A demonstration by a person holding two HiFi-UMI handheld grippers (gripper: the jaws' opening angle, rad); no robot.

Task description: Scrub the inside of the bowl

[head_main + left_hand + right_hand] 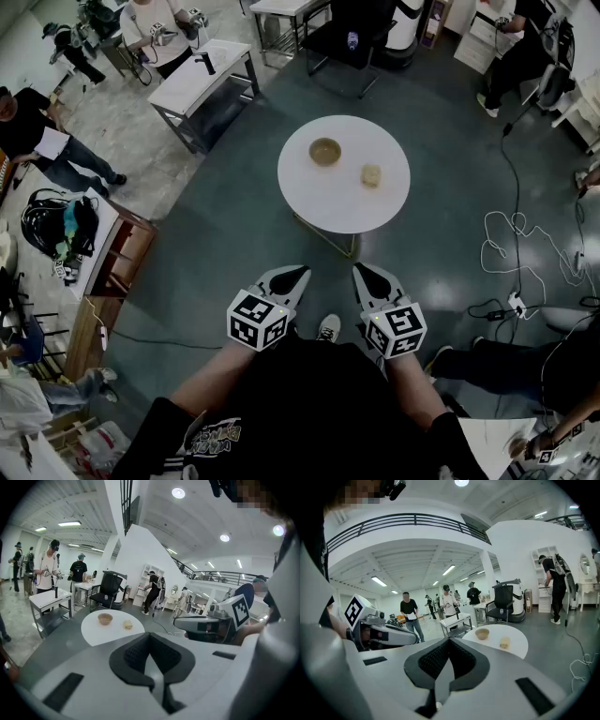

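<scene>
Down on the floor ahead in the head view stands a round white table, well apart from both tools. The bowl sits on its far left part, upright, and I can't see anything in it. A small beige block, probably a sponge, lies to the right of it and a bit nearer, not touching. The left gripper and right gripper are held side by side near the person's body, tips pointing toward the table. A shoe peeks out between them, and a white cable is looped on the floor to the right.

Left gripper view: the dark jaws are pressed together with nothing between them. The table is off to the far left, with the bowl on it and the block just right of it. The right gripper pokes in from the right.

Right gripper view: same deal, jaws pressed together and pinching nothing. The bowl and block sit on the table to the far right. The left gripper shows on the left, and several people stand further back.
</scene>
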